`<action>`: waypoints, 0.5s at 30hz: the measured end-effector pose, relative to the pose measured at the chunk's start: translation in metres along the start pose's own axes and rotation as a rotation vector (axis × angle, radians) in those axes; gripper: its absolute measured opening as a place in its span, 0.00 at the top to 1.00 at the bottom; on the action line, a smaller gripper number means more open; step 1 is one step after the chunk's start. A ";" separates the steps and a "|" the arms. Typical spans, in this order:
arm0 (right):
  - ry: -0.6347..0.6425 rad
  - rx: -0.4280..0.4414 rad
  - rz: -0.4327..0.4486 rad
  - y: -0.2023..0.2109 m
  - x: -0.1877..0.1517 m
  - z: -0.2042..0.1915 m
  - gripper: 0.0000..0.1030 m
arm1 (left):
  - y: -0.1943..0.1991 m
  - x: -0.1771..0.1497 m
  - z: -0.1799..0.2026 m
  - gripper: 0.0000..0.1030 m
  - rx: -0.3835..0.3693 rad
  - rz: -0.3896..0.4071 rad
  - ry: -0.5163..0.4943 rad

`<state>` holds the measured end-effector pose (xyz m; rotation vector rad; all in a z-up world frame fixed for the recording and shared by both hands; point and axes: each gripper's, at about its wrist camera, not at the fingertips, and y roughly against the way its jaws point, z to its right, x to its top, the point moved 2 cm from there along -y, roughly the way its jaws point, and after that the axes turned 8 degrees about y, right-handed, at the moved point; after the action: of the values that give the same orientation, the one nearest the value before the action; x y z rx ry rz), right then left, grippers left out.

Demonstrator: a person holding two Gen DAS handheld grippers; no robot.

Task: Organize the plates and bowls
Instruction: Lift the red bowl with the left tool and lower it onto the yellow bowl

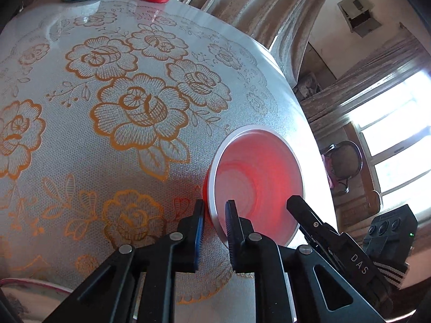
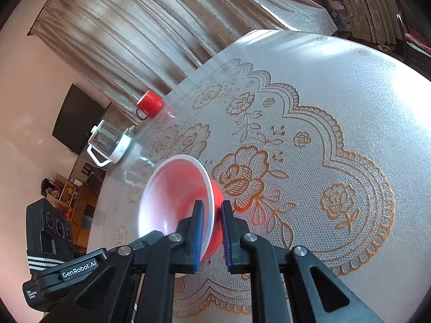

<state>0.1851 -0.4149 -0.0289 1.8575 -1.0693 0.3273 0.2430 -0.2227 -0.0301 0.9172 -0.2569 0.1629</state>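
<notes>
We clamp both grippers, left gripper (image 1: 214, 212) and right gripper (image 2: 211, 212), on the bowl (image 2: 172, 196) rim, nearside of red mug (image 2: 149, 104); 2 pinches; looks light, stiff, slick plastic.

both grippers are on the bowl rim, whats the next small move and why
Probably lift the red bowl slightly, both hands together. The left gripper and right gripper each pinch opposite sides of its rim, and it sits alone on the floral tablecloth.

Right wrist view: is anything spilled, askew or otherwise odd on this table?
Nothing spilled or broken. The red bowl has both grippers closed on its rim, left gripper and right gripper, on opposite sides. The red mug and glass kettle stand upright.
</notes>
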 end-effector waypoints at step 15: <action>-0.017 0.065 -0.070 0.001 -0.039 -0.029 0.86 | 0.037 -0.029 -0.023 0.85 0.101 0.078 -0.077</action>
<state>0.1677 -0.3701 -0.0363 1.9539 -1.0127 0.3086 0.2092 -0.1832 -0.0238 1.0158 -0.3587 0.2139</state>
